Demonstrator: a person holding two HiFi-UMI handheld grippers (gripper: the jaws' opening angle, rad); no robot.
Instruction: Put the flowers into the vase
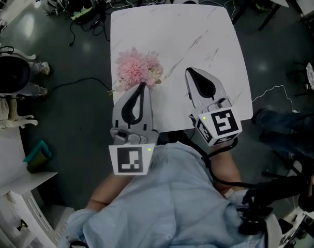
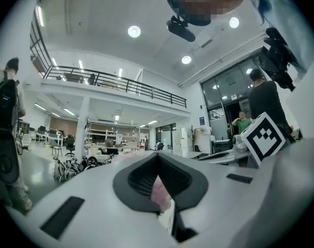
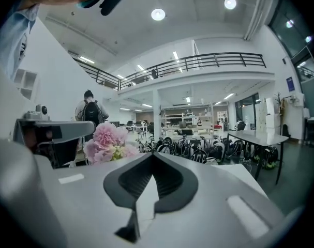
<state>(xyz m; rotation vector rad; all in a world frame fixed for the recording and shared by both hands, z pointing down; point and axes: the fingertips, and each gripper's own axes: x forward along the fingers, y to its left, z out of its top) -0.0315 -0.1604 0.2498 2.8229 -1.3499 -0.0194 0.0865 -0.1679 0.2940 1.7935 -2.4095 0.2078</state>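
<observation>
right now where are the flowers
In the head view, the pink flowers are at the white table's left edge, just beyond the left gripper.

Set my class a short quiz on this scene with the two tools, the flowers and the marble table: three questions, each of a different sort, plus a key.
1. Multiple choice: the flowers at the left edge of the white table are A) yellow, B) pink, C) blue.
2. True or false: the right tool holds a flower stem between its jaws.
3. Fill in: in the head view, the ___ tool's tip lies at the flowers.
Key: 1 B. 2 False: its jaws are shut with nothing between them. 3 Left: the left tool.
</observation>
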